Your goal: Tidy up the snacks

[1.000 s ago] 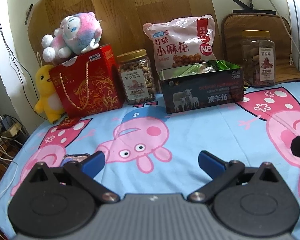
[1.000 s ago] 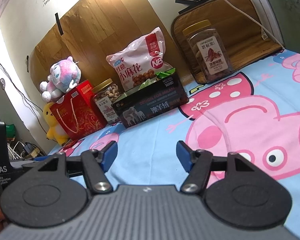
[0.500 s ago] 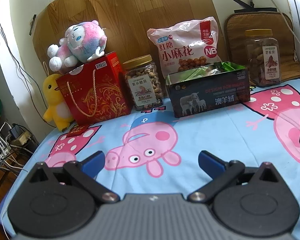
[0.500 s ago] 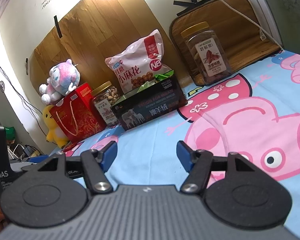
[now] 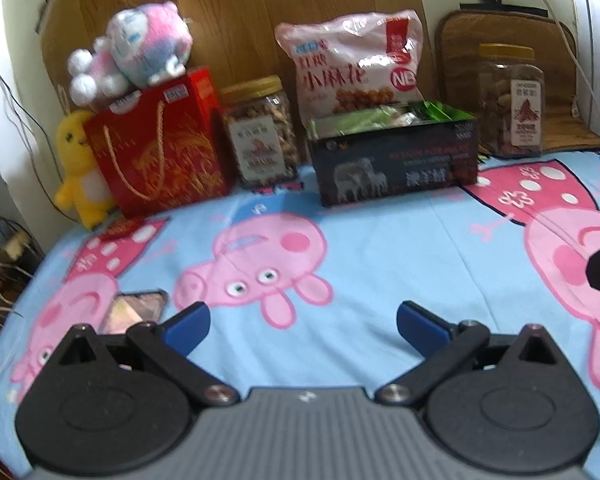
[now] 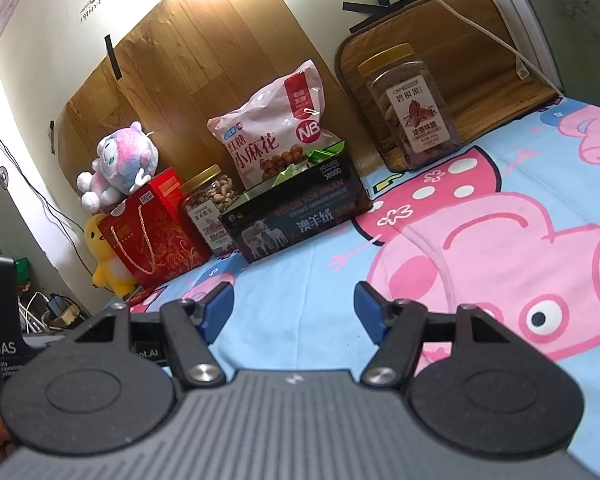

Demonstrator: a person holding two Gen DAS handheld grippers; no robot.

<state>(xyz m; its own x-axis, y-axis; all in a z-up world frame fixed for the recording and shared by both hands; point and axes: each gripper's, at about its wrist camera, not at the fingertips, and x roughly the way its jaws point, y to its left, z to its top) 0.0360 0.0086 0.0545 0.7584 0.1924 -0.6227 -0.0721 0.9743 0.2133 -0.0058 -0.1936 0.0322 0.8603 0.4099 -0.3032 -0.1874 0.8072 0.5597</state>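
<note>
A row of snacks stands at the back of the bed: a red gift bag [image 5: 156, 152], a nut jar [image 5: 260, 132], a pink snack bag [image 5: 356, 64], an open dark box [image 5: 396, 156] holding green packets, and a second jar [image 5: 512, 100]. They also show in the right wrist view: red gift bag [image 6: 152, 232], nut jar [image 6: 210, 208], pink snack bag [image 6: 276, 132], dark box [image 6: 296, 216], second jar [image 6: 412, 108]. My left gripper [image 5: 302, 326] is open and empty, well short of the row. My right gripper [image 6: 294, 308] is open and empty too.
A pink plush [image 5: 140, 48] lies on the gift bag and a yellow duck plush [image 5: 80, 164] stands beside it. A phone [image 5: 134, 308] lies on the cartoon sheet [image 5: 380, 248] by my left fingers. Cables and plugs sit past the left edge [image 5: 4, 240].
The left wrist view has tilted down and drawn slightly nearer the snacks, with motion blur; the phone is back in sight. The right gripper has edged forward slightly. Both stay open.
</note>
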